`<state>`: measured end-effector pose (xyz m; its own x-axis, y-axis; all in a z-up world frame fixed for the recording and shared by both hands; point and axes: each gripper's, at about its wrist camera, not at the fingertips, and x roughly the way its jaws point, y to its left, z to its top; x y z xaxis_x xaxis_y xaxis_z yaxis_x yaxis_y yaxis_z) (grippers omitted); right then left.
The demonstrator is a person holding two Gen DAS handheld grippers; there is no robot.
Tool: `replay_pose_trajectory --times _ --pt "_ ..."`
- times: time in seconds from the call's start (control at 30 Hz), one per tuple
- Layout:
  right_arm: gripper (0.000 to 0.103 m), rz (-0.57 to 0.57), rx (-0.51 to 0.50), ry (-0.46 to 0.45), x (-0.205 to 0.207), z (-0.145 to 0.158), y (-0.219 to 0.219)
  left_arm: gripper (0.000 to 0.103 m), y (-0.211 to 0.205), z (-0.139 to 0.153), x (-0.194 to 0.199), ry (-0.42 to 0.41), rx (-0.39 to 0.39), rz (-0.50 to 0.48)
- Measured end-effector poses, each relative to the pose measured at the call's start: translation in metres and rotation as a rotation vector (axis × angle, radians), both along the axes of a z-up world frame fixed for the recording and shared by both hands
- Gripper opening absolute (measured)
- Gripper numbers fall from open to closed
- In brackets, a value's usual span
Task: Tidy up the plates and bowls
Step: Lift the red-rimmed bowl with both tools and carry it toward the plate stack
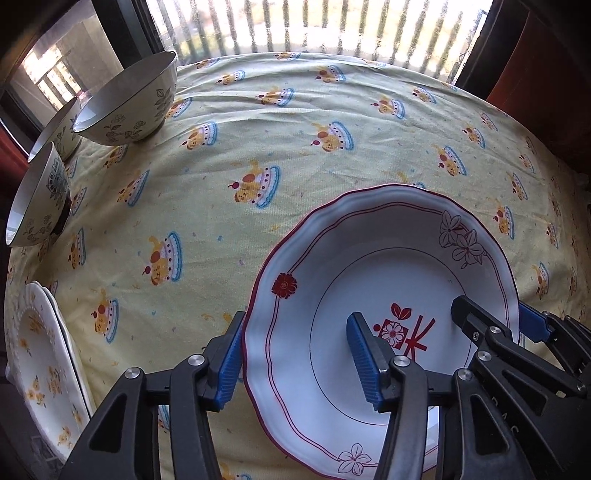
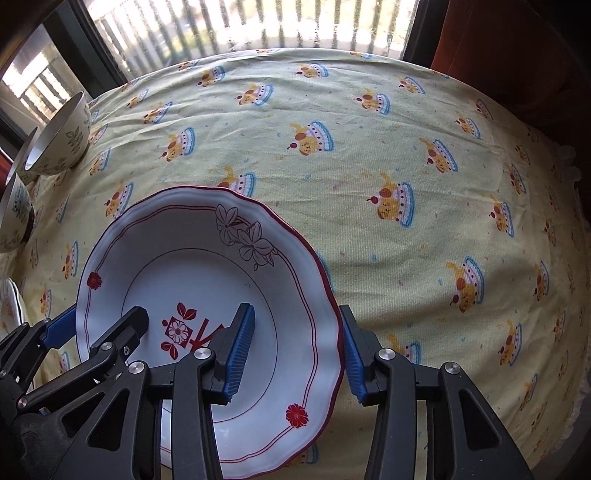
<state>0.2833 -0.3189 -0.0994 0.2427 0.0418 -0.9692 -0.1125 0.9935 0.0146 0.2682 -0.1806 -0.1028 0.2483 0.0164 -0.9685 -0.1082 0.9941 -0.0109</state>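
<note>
A white plate with a red scalloped rim and red flower prints (image 1: 388, 266) lies near the table's front; it also shows in the right wrist view (image 2: 192, 258). My left gripper (image 1: 295, 354) straddles its left rim, jaws apart, one finger outside and one over the plate's well. My right gripper (image 2: 295, 350) straddles its right rim the same way, and shows in the left wrist view (image 1: 491, 325). I cannot tell whether the pads touch the rim. Three floral bowls (image 1: 129, 99) stand at the far left. A stack of yellow-flowered plates (image 1: 44, 362) lies at the near left.
A yellow tablecloth with a cake print (image 1: 295, 147) covers the table. A window with railings (image 1: 314, 26) runs behind the far edge. Red curtain or upholstery (image 2: 498, 44) stands at the far right.
</note>
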Motion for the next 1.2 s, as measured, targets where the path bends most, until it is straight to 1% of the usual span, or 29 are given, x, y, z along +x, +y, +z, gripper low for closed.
replay_pose_trajectory --times 0.13,0.27,0.47,0.67,0.9,1.2 --pt "0.048 0.01 -0.018 0.002 -0.001 0.003 0.003 0.054 0.0 0.004 -0.004 0.0 -0.006 -0.001" --pt "0.048 0.001 -0.025 -0.003 -0.005 0.008 0.004 0.054 0.002 0.014 -0.011 -0.027 -0.021 -0.009" --pt "0.048 -0.01 -0.052 -0.031 -0.019 0.027 0.014 0.054 0.016 0.031 -0.023 -0.066 -0.049 -0.017" --pt "0.048 -0.048 -0.062 -0.066 -0.041 0.047 0.034 0.054 0.04 0.049 -0.039 -0.092 -0.064 -0.046" --pt "0.048 -0.094 -0.061 -0.079 -0.062 0.066 0.068 0.054 0.075 0.071 -0.054 -0.11 -0.063 -0.086" --pt "0.048 -0.133 -0.049 -0.092 -0.082 0.081 0.116 0.054 0.123 0.084 -0.068 -0.132 -0.069 -0.113"
